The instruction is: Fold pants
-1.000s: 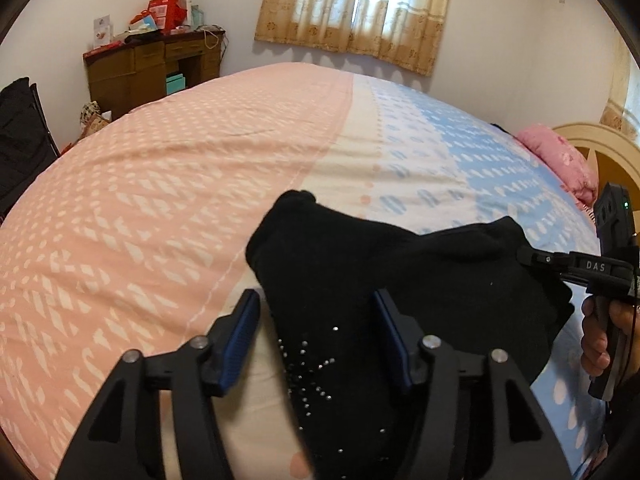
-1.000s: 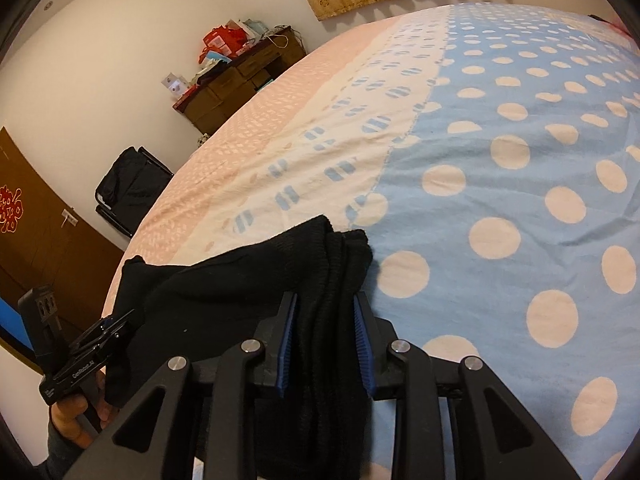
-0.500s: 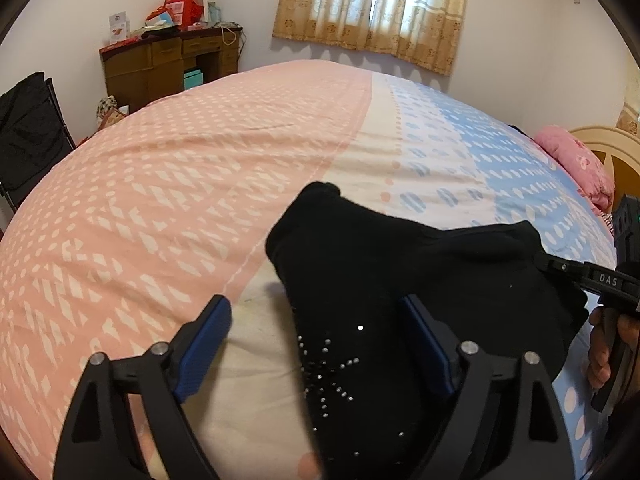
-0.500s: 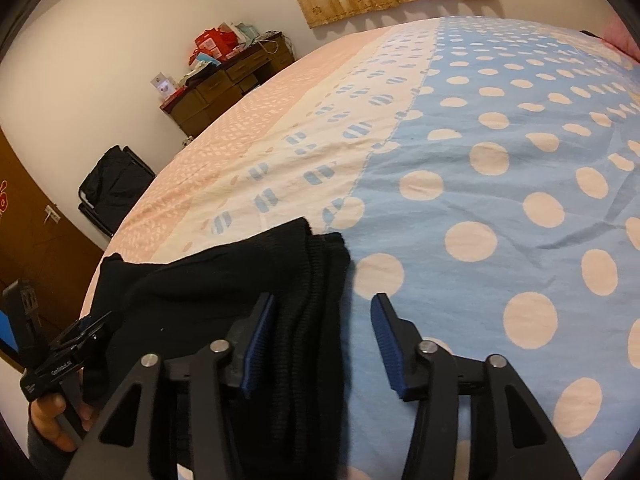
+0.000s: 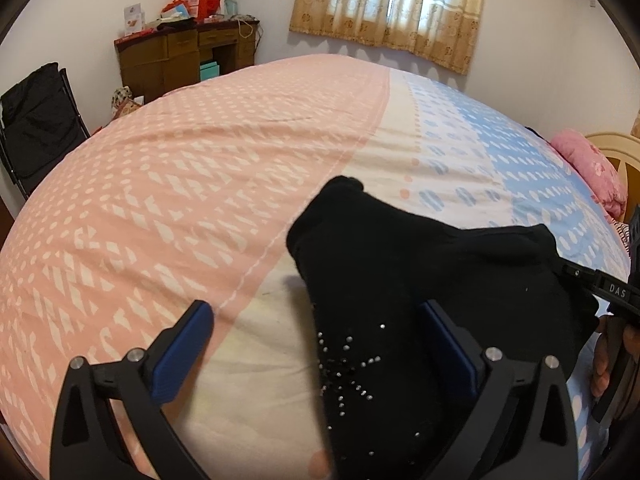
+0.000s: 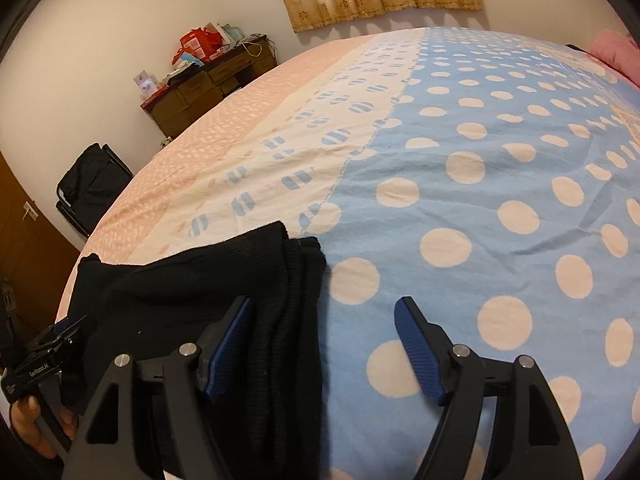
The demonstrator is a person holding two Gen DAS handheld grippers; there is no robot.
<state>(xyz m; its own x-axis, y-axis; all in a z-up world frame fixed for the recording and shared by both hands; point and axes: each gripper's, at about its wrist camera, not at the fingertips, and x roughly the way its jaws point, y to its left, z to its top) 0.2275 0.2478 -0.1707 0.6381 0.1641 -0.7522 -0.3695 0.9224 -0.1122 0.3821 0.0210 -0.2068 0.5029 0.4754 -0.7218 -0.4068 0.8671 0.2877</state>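
Both jaws spread wide: your left gripper [image 5: 316, 348] and right gripper [image 6: 324, 344] hold nothing. Folded black pants [image 5: 420, 280] lie on the bedspread [image 5: 200, 200].

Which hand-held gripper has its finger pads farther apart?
The left hand-held gripper: its blue pads gape wider than the right hand-held gripper's, both over the black pants.

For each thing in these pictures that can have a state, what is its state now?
Left claw: open, holding nothing.
Right claw: open, holding nothing.
Black pants: folded into a bundle, lying on the bed, not gripped.
Bed cover: spread out, slightly wrinkled.
Curtains: drawn closed, daylight behind.
Desk: top cluttered with things.
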